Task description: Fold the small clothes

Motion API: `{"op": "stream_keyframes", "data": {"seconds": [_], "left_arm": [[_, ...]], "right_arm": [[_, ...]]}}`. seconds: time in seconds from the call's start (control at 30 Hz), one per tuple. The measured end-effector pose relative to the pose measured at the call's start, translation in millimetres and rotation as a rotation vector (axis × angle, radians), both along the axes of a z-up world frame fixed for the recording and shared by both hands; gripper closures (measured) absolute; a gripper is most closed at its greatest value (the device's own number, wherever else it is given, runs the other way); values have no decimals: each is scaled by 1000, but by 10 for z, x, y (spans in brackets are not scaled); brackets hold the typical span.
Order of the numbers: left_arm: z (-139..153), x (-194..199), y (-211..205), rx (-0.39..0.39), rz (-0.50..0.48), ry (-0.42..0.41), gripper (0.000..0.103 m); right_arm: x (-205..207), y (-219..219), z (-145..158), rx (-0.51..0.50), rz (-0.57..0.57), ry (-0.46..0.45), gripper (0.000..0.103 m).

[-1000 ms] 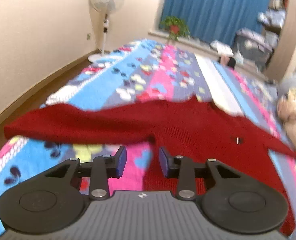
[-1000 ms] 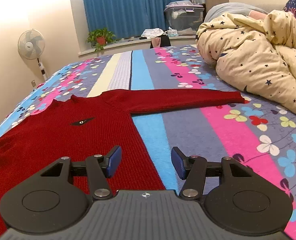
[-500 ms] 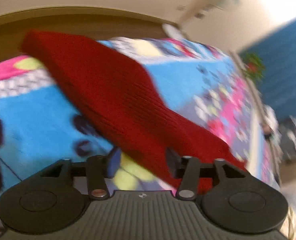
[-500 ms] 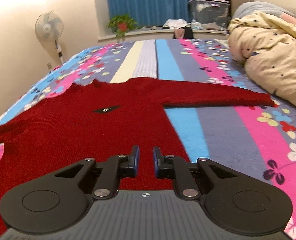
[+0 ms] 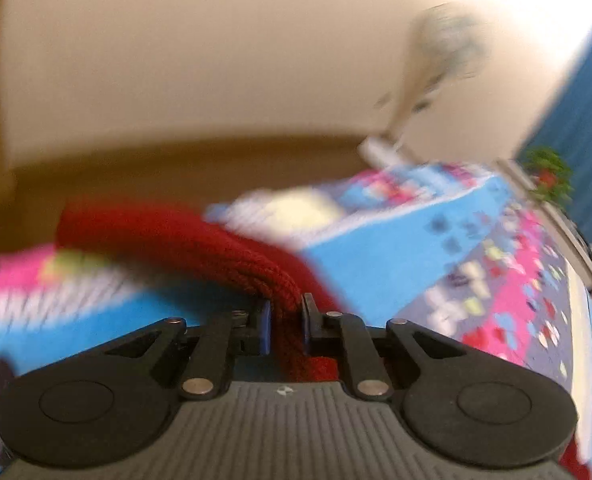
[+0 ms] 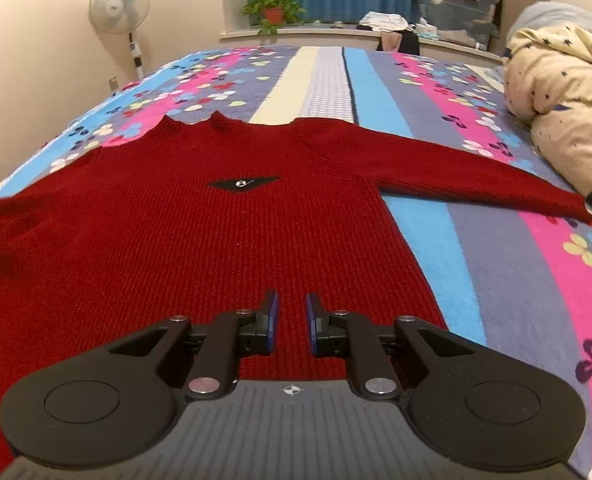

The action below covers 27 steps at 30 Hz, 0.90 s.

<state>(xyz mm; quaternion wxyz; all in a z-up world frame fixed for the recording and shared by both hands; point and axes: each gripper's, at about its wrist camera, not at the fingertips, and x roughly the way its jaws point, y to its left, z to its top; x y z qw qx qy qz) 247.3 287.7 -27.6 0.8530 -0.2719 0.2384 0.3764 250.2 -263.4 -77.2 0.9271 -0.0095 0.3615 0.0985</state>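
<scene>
left gripper (image 5: 286, 322) is closing on the red sweater (image 6: 200, 232) sleeve at 10 o'clock to fold it in; right gripper (image 6: 292, 322) sits narrow over the hem, nothing clearly pinched.

Sweater (image 6: 200, 240) flat on bed (image 6: 475, 280); duvet (image 6: 563, 120) right; fan (image 6: 120, 8) behind left.

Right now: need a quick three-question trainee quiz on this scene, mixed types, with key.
1. True or false: the red sweater lies bunched in a heap on the bed.
2. What sits between the pads of the left gripper? A: sweater sleeve. B: a sock. C: nothing.
3. In the right wrist view, what lies just beyond the cuff of the outstretched sleeve?
Key: 1 false, it is spread flat. 2 A; the jaws are closing with the sleeve between them. 3 the star-print duvet.
</scene>
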Motion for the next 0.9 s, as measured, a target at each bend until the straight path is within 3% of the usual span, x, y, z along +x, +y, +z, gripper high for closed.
{"op": "stream_keyframes", "data": {"seconds": [0.07,0.1,0.17,0.2,0.23,0.3,0.33,0.47,0.63,0.73,0.83,0.9], "left_arm": [[197,210,-485,153,-157,-59,88],[286,318,-802,224,-294,-97,88],[359,515,-1514,286,-688,-157,79],[315,578,-1797,274,-878,-150,56],[244,590,-2016,275,-996,-131,45],[82,553,-2297,315,-1066,-92,44],[0,563,-2341,289,-1091,-62,44],[-122,605,-2064,128,-1040,-21,44],[-136,805,-1509,-1,-801,51,44],[-177,877,-1211,-68,-670,97,44],[-121,900,-962,-123,-604,99,44],[-87,896,-876,-133,-583,101,44]], "right_arm": [[27,-16,-22,0,-2,4,88],[42,-36,-37,-1,-9,9,88],[72,-82,-76,-4,-27,19,88],[89,-108,-100,-8,-39,25,88],[110,-134,-121,-8,-45,32,88],[139,-177,-152,2,-65,44,87],[151,-186,-163,6,-70,48,86],[173,-132,-180,5,-49,38,79],[247,-50,-201,71,-19,23,79],[519,-19,-184,174,-69,11,78],[974,68,-198,298,-133,21,69],[1321,219,-253,318,-170,46,67]]}}
